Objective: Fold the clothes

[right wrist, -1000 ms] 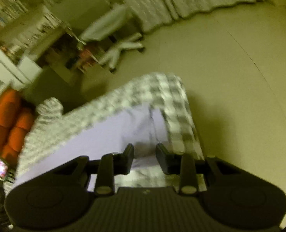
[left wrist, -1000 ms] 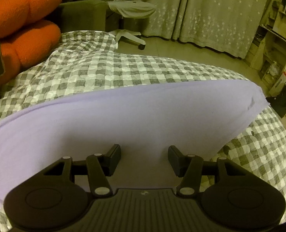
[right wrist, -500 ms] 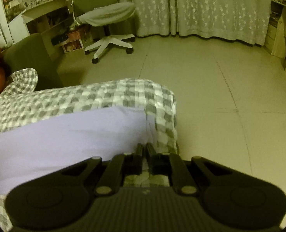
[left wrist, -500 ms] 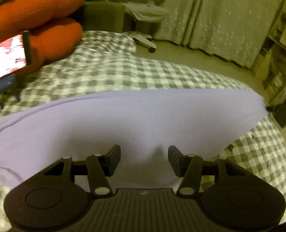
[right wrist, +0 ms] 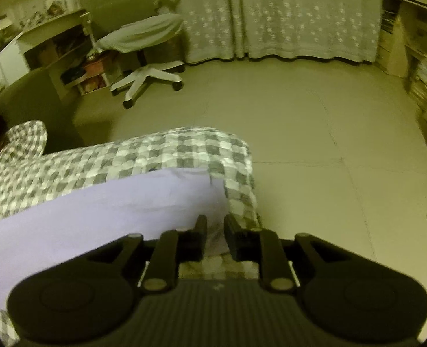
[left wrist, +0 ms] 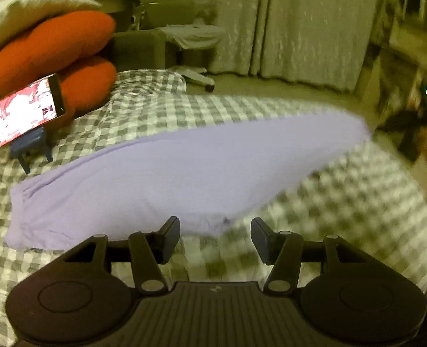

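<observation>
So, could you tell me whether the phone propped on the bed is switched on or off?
On. The phone stands tilted on a small stand, and its screen glows with a red and white picture, too blurred to make out.

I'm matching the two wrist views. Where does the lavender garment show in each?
Left wrist: lavender garment spans the middle, ahead of the left claw.
Right wrist: it fills the lower left, reaching the right claw.
Shared landmark: white swivel chair.

right gripper (right wrist: 215, 235): was shut, now open a little
purple cloth (left wrist: 167, 179): looks narrower, edge now ahead of left gripper (left wrist: 215, 238)
</observation>
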Demonstrator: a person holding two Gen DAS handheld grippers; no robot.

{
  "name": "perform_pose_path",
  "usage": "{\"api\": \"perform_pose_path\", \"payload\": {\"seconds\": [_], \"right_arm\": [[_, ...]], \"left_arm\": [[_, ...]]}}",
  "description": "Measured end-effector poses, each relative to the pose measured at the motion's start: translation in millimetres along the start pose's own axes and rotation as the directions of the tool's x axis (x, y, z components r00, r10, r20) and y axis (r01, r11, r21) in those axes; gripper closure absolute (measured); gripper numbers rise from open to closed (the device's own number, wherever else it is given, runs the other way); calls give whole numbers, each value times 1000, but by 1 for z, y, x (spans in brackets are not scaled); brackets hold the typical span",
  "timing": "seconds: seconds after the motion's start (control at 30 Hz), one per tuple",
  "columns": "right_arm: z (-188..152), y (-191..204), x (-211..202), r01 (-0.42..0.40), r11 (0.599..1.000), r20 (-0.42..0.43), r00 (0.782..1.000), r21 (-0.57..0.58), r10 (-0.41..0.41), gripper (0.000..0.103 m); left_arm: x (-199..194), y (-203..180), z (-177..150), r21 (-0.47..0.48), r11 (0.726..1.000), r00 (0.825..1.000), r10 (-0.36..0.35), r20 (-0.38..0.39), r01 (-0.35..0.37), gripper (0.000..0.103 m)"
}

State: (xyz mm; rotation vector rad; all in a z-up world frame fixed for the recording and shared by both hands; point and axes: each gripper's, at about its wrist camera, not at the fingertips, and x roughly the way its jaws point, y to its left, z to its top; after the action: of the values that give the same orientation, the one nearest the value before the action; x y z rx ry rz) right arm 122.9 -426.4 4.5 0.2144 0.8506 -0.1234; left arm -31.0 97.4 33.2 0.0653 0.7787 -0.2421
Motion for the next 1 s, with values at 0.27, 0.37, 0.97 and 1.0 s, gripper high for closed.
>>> {"api": "perform_pose_path", "payload": {"seconds": [0.27,0.37,0.97,1.0], "right_arm": [[-22,0,-15,-142,978,-101,982,149,158,63],[-28,8,-11,-137,982,-106,983,134,151,64],[-32,6,-3,-203,957,-31,976,207,213,71],[-33,7,-5,-220,953,-48,971,209,235,63]], "left_arm": [[34,-13,3,20,994,994,111,-19,-110,97],[40,-10,6,-10,993,993,117,-29,-117,101],[14,-9,11,-24,998,998,61,10,-61,102],[14,-9,10,-19,998,998,63,7,-63,102]]}}
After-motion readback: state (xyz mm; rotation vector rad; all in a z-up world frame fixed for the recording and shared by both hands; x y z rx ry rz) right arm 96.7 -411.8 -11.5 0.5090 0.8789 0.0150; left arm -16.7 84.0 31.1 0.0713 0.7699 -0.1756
